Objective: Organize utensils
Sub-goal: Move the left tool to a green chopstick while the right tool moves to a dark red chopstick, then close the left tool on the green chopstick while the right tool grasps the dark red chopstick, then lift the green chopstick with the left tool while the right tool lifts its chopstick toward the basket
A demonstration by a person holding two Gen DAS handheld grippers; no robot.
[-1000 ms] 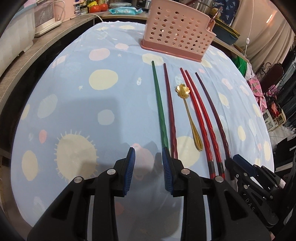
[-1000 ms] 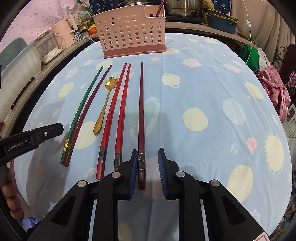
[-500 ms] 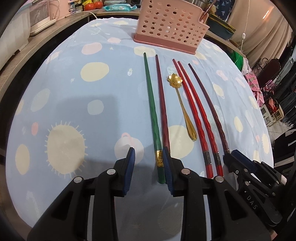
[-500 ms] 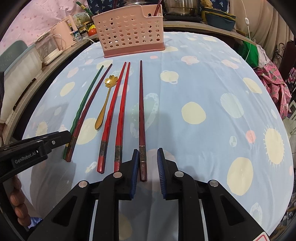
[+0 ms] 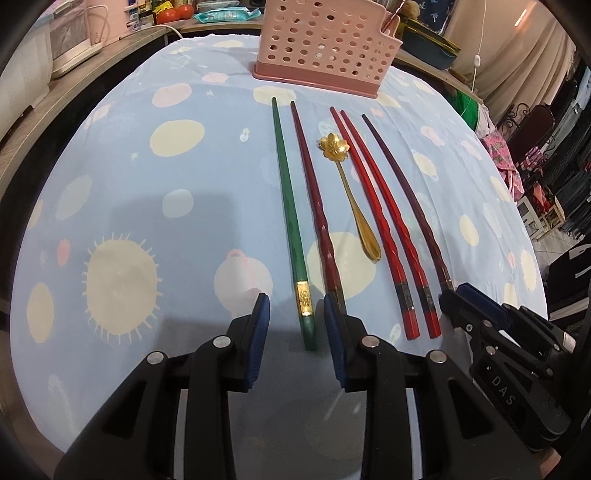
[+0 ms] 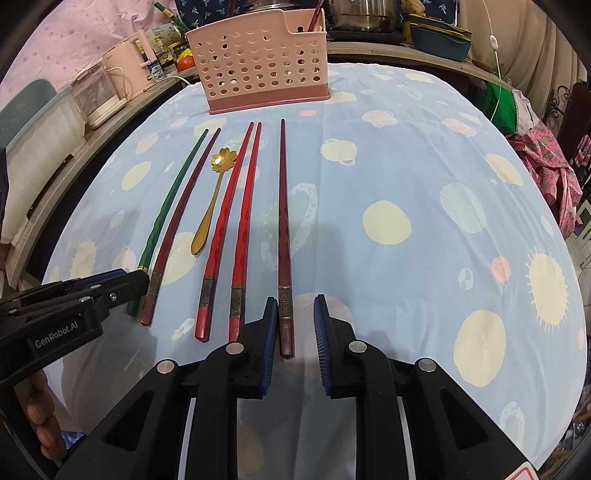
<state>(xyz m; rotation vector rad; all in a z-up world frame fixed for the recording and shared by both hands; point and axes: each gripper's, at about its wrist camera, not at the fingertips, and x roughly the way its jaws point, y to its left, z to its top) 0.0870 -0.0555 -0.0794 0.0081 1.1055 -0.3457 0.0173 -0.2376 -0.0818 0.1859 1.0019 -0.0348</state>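
Observation:
Several chopsticks and a gold flower-headed spoon [image 5: 351, 192] lie side by side on the blue spotted cloth, pointing at a pink perforated holder [image 5: 325, 40]. My left gripper [image 5: 296, 317] is open, and the near end of the green chopstick [image 5: 291, 221] lies between its blue pads untouched. A dark red chopstick [image 5: 317, 210] runs under its right finger. My right gripper [image 6: 295, 317] is open around the near end of the maroon chopstick [image 6: 283, 221], with a gap on both sides. Two bright red chopsticks [image 6: 225, 221] lie between the grippers. The holder [image 6: 258, 70] holds a dark utensil.
A wooden ledge [image 5: 74, 77] with a pink appliance [image 6: 129, 59] and jars runs along the left. Pots [image 6: 354, 14] stand behind the holder. Clothes and a chair [image 5: 535, 122] crowd the right. A person's hand [image 6: 37, 417] grips the left tool.
The left gripper has drawn back a little, so the green chopstick's end, earlier hidden by its right finger, now lies between the jaws. The right gripper has kept still.

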